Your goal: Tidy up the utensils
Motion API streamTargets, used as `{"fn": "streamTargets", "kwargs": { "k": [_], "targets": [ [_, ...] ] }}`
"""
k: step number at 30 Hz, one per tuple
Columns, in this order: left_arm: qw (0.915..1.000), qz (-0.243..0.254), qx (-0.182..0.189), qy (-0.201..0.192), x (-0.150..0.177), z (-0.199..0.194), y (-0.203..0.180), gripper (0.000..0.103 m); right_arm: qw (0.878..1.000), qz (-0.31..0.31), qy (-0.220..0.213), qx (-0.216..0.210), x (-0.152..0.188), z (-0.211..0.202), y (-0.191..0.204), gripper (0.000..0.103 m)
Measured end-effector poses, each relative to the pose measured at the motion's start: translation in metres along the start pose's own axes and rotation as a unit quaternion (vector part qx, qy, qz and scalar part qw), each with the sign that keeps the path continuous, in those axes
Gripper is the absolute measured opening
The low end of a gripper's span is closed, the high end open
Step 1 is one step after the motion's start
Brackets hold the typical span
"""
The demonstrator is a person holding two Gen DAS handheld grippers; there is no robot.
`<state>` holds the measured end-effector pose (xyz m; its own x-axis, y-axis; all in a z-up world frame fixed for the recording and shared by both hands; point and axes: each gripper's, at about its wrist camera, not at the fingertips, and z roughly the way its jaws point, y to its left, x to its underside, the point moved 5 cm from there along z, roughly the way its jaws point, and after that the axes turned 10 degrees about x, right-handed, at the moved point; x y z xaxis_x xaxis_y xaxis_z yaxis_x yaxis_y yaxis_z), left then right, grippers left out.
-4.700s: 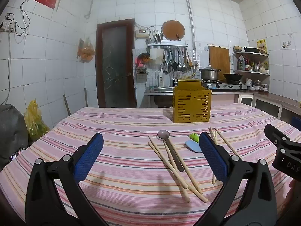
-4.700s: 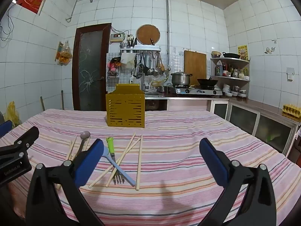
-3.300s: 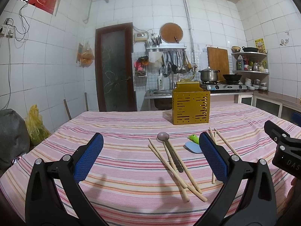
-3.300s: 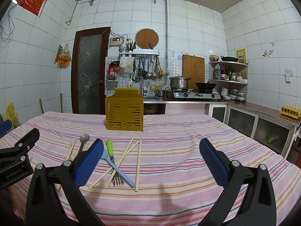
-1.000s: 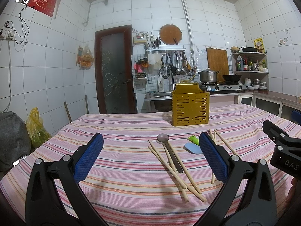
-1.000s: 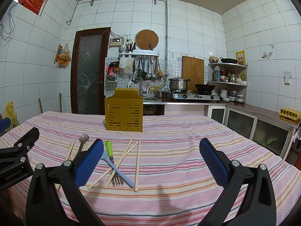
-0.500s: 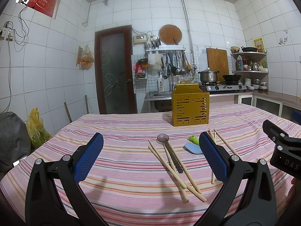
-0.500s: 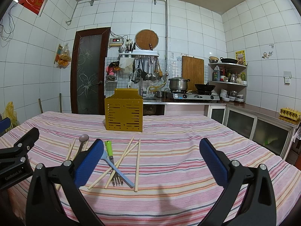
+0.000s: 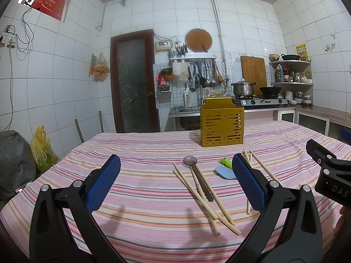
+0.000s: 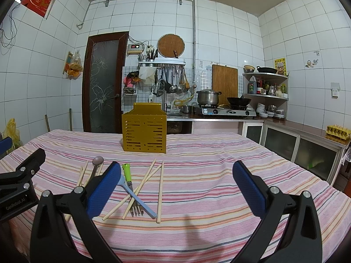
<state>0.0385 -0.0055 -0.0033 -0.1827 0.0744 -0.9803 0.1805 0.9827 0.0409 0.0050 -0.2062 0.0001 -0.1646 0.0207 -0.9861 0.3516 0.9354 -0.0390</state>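
Nothing sorted yet. Table [image 10: 219, 153] bears the yellow holder [image 10: 143, 134] at 12 o'clock; chopsticks [image 10: 153, 175], fork [image 10: 131, 188], spoon [image 9: 193, 164] lie loose before it. Left gripper [image 9: 175, 179] and right gripper [image 10: 173, 184] hover, jaws spread, empty. All utensils remain.
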Motion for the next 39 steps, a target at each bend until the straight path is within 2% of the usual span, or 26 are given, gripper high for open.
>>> {"fn": "streamTargets", "kwargs": {
  "k": [39],
  "targets": [
    [1.0, 0.005, -0.001, 0.007, -0.0029, 0.0049, 0.0068, 0.098, 1.0, 0.006, 0.011, -0.001, 0.0009, 0.0066, -0.0011, 0.099]
  ]
}}
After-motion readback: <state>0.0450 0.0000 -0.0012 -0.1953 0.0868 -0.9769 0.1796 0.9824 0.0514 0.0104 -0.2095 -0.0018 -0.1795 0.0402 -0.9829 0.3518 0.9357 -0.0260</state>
